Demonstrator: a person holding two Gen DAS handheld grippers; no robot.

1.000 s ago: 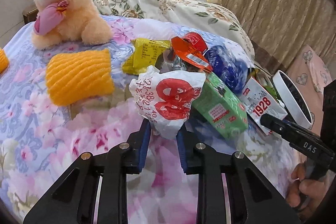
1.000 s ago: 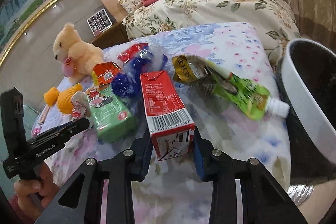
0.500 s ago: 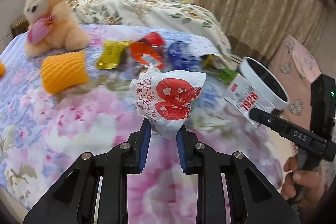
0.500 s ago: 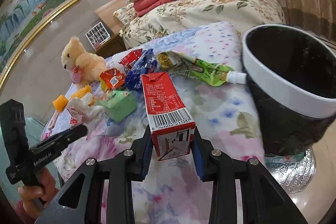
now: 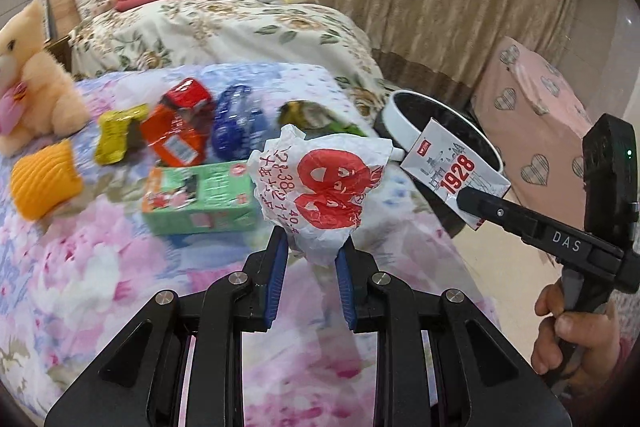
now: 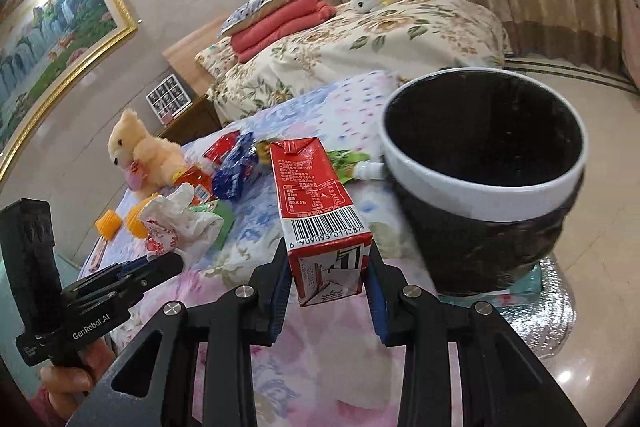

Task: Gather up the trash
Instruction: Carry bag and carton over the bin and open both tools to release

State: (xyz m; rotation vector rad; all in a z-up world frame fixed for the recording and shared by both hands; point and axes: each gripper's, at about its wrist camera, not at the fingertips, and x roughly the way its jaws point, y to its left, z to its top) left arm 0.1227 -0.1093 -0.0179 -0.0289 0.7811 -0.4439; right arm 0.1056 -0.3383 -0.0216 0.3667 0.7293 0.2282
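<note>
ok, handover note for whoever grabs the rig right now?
Left gripper: shut on the crumpled white bag, lifted off the bed.
Right gripper: shut on the red carton, beside the bin.
Nothing visible in the bin; both items not yet dropped.
Left on the bedspread: green carton, orange wrapper, blue wrapper, yellow packet, green pouch.

The left gripper (image 5: 311, 251) points down at a slant. Its two black fingers (image 5: 276, 267) with blue pads pinch the bottom of a crumpled white plastic bag with red print (image 5: 320, 187). The right gripper (image 6: 328, 267) also tilts down. Its fingers (image 6: 376, 291) squeeze both sides of a red and white drink carton (image 6: 320, 219). A bare hand (image 5: 576, 331) holds the right handle, and another hand (image 6: 64, 387) holds the left one.
</note>
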